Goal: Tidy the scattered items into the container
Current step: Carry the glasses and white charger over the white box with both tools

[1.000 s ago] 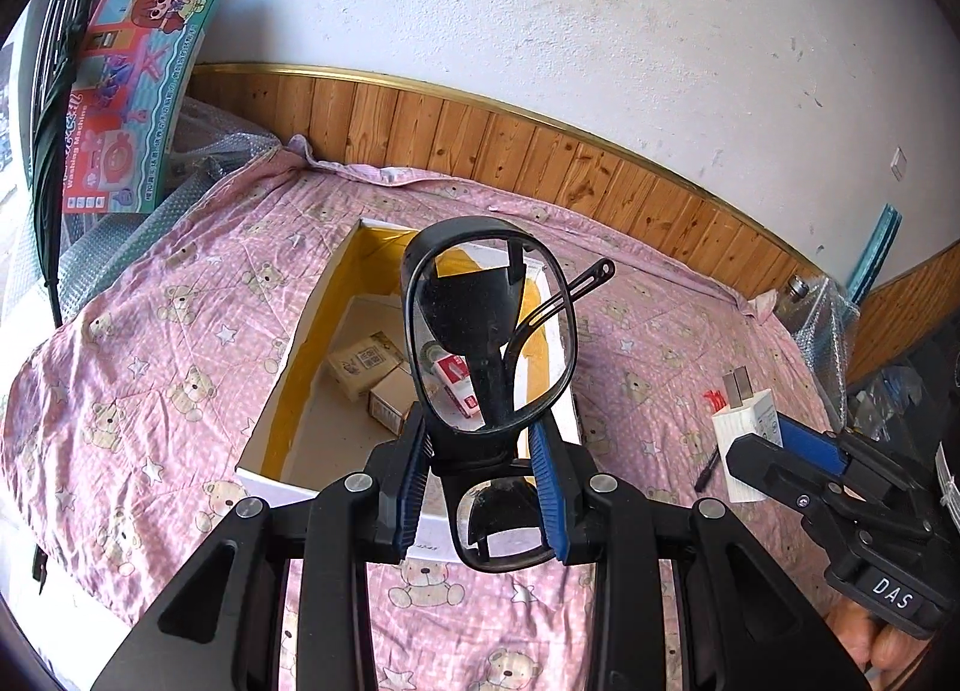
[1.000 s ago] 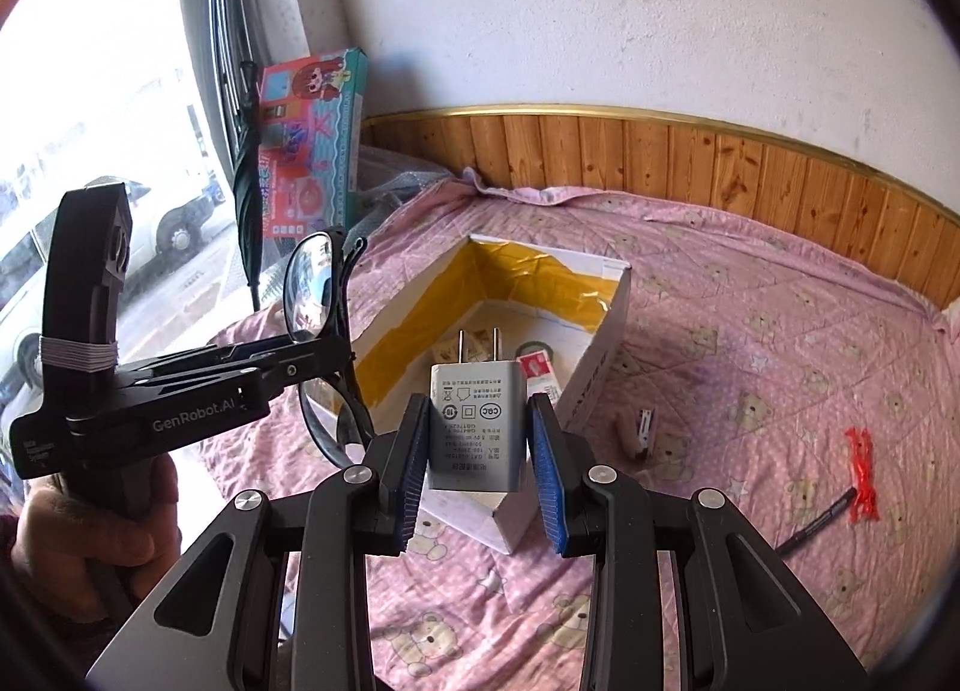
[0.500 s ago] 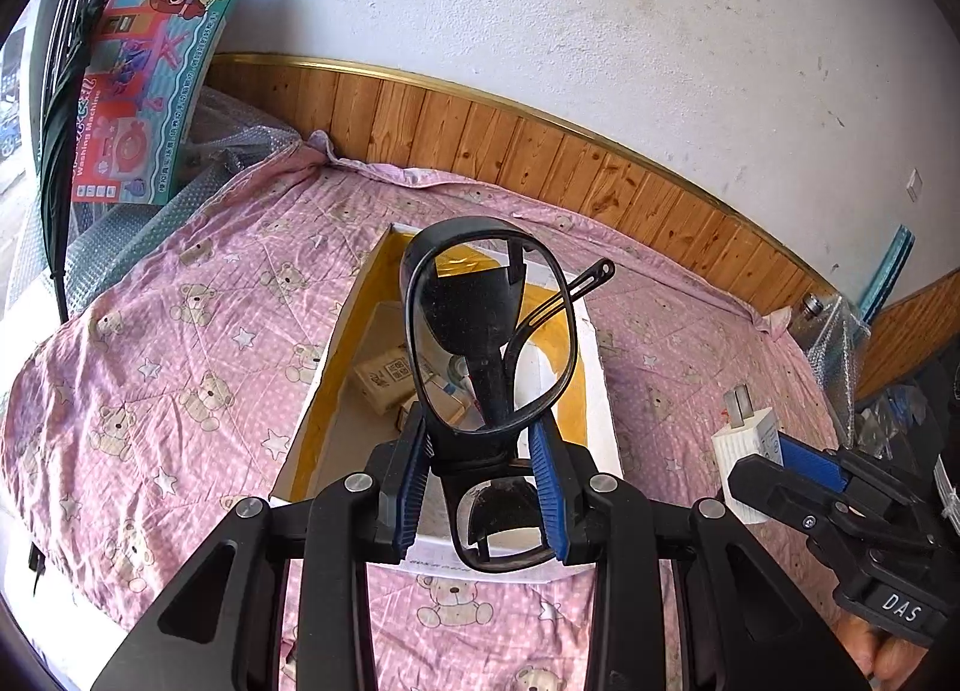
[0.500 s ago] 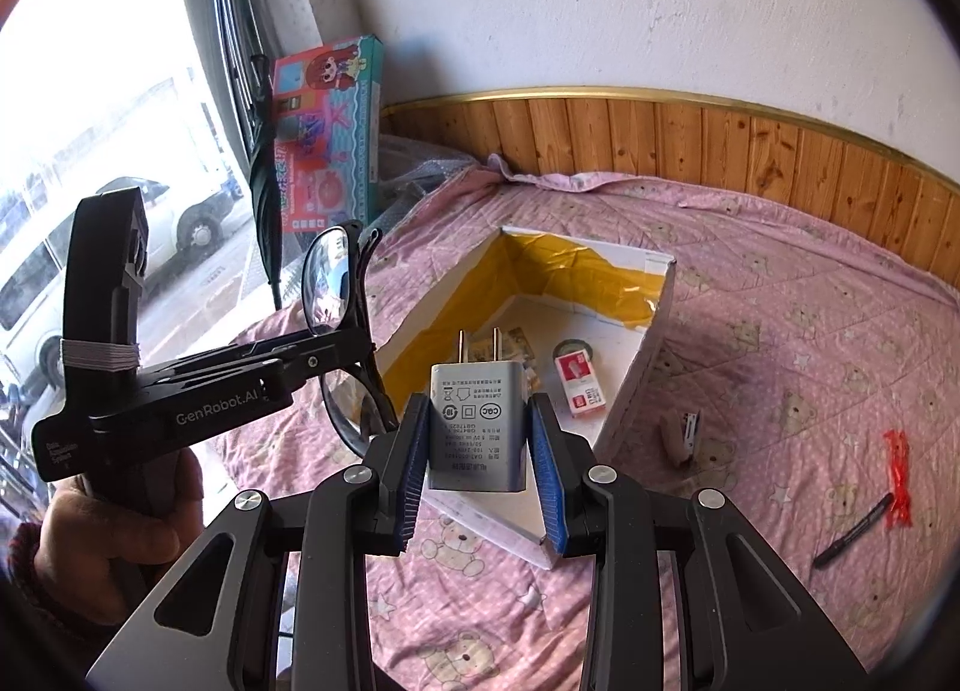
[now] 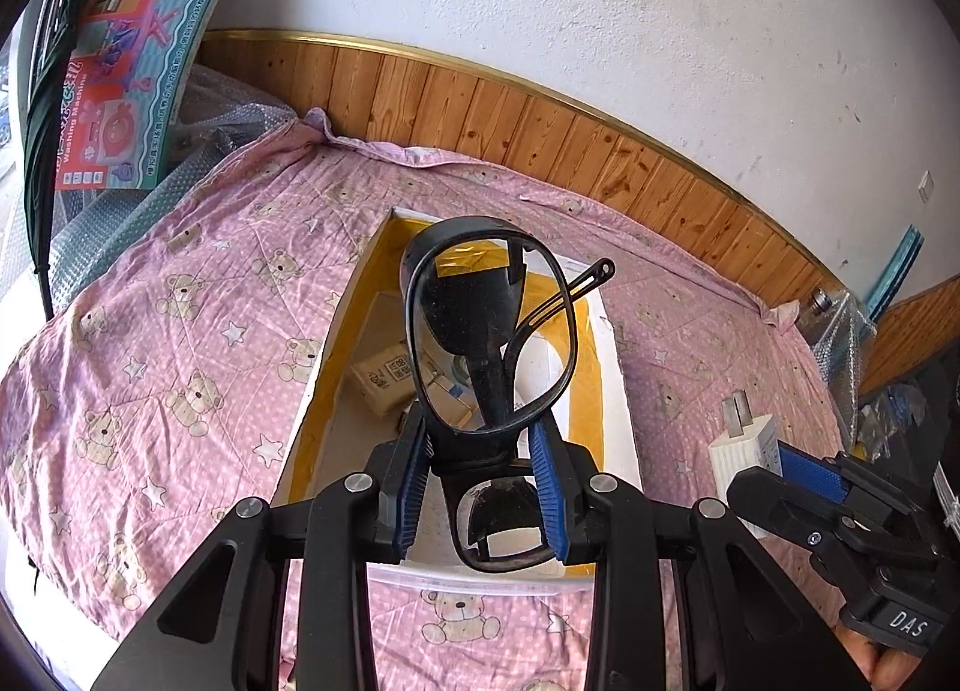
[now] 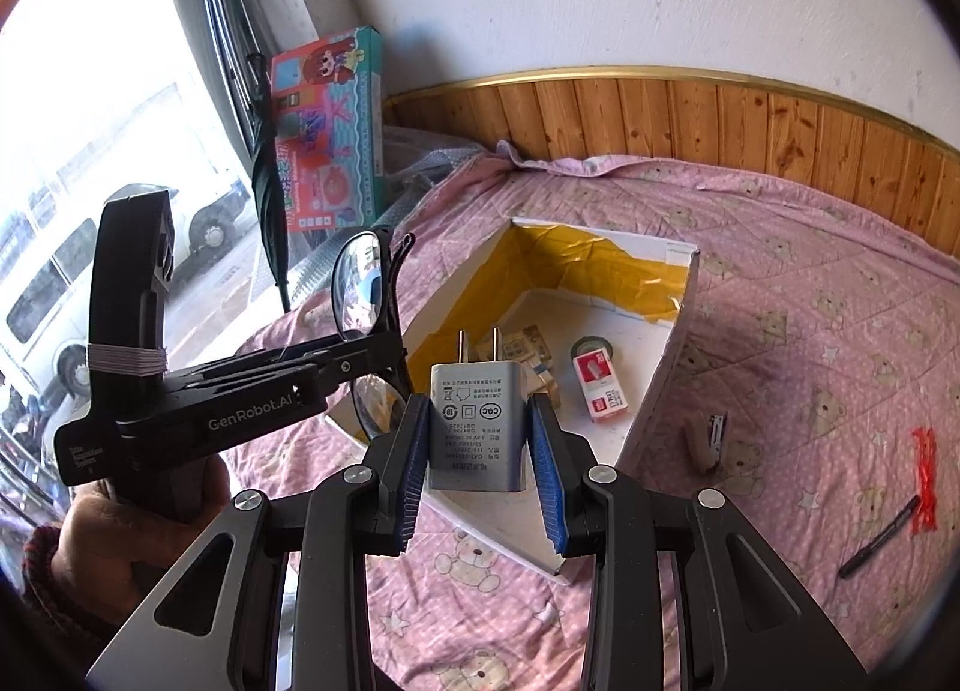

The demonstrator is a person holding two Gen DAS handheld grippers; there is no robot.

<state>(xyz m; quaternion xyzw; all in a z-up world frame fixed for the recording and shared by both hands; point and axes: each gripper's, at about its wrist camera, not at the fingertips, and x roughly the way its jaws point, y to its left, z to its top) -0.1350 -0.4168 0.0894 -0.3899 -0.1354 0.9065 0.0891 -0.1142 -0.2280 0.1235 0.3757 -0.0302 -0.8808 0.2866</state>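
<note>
Both loads nearing the box

The pink quilt (image 6: 810, 283) carries the white box (image 6: 666, 391) mid-bed; since a second ago I've closed in over its near edge. My left gripper (image 5: 480, 469) is clamped on the glasses (image 5: 489, 331), my right gripper (image 6: 480, 451) on the charger (image 6: 477, 427). The box's right half is open; stapler (image 6: 708, 442), pen (image 6: 879, 538) wait right.

In our left gripper (image 5: 483, 481) we hold black glasses (image 5: 489, 343) clamped above the open box (image 5: 612, 391). Our right gripper (image 5: 780, 481) grips a white charger (image 5: 741, 442) beside it. Inside the box lie what look like small cartons (image 5: 384, 379).
</note>
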